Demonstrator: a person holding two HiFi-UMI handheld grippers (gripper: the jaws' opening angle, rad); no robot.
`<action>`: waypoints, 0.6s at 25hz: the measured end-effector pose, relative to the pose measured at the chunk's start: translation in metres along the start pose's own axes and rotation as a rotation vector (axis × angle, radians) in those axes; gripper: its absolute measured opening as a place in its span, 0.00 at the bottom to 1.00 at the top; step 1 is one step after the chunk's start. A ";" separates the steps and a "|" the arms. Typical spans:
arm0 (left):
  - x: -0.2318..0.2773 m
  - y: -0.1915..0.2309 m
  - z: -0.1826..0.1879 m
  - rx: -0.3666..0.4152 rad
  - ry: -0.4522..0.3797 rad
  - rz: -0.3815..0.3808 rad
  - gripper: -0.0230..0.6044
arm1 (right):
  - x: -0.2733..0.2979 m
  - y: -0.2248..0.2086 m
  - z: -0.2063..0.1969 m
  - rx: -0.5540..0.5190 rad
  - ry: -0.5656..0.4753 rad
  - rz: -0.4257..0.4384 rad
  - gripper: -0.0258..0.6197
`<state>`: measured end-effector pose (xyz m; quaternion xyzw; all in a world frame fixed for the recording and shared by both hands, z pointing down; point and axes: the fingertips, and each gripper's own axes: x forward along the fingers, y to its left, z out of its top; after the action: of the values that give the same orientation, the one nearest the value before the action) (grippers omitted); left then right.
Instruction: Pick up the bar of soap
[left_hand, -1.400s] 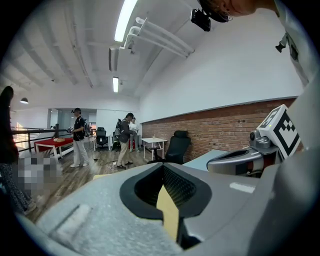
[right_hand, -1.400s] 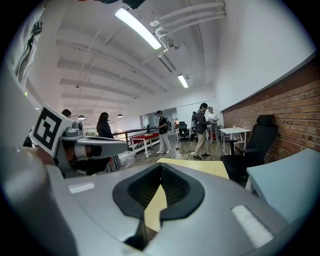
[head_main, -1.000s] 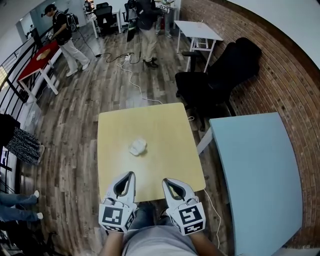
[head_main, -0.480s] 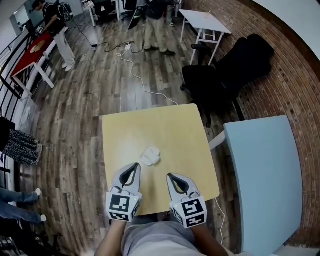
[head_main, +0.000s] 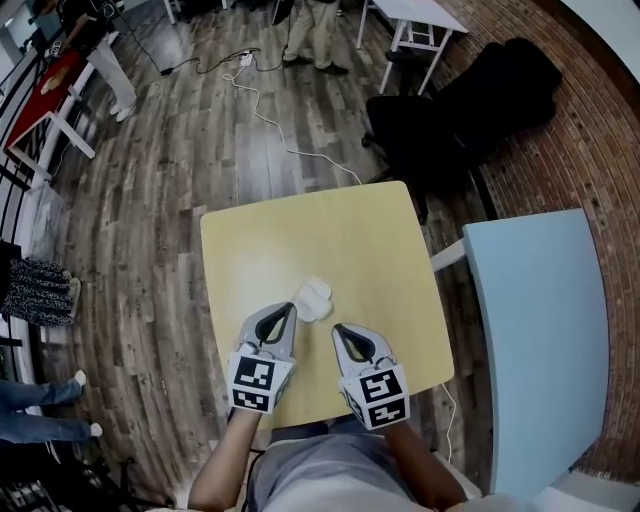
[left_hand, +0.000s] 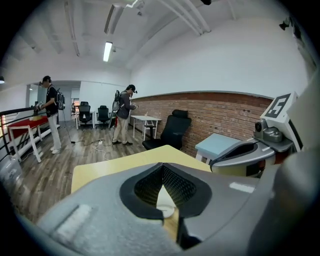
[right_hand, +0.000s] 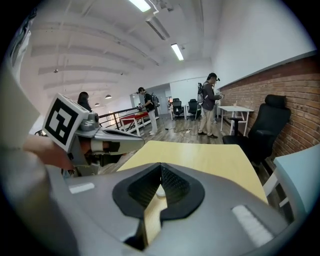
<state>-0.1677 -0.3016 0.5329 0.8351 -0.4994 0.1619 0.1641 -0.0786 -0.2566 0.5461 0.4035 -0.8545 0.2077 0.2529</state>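
wood-plank floor, a brick wall (head_main: 600, 130) down the right side, and a small yellow desk (head_main: 370, 250) sitting in the middle of it. a pale blue desk (head_main: 540, 320) is standing just off its right edge, and a black office chair (head_main: 440, 120) is parked beyond the far corner. a white cable (head_main: 265, 120) is snaking across the floor, and a red table (head_main: 40, 100) is showing at the far left.

the bar of soap (head_main: 314, 298) is lying flat on the yellow desk, a bit left of centre and toward the near side. it's white and rounded.

the left gripper (head_main: 289, 309) is hovering over the near part of the desk with its tip just beside the soap, on the soap's near-left. can't tell whether it's actually touching. its fingers are pressed together at the tips and aren't holding anything; in the left gripper view the soap is only peeking through the gap under the tips.

the right gripper (head_main: 338, 329) is sitting a little nearer the person, close to the soap but apart from it. its fingers are closed tip to tip too, gripping nothing.
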 end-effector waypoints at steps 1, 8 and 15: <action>0.007 0.002 -0.006 -0.002 0.016 -0.008 0.04 | 0.006 0.000 -0.004 0.006 0.012 0.004 0.05; 0.063 0.013 -0.046 0.016 0.136 -0.041 0.04 | 0.041 -0.013 -0.028 0.081 0.077 0.033 0.05; 0.093 0.022 -0.084 0.032 0.227 -0.074 0.04 | 0.070 -0.023 -0.047 0.180 0.133 0.022 0.11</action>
<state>-0.1541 -0.3474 0.6504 0.8317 -0.4439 0.2573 0.2121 -0.0858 -0.2848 0.6288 0.4004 -0.8182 0.3126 0.2693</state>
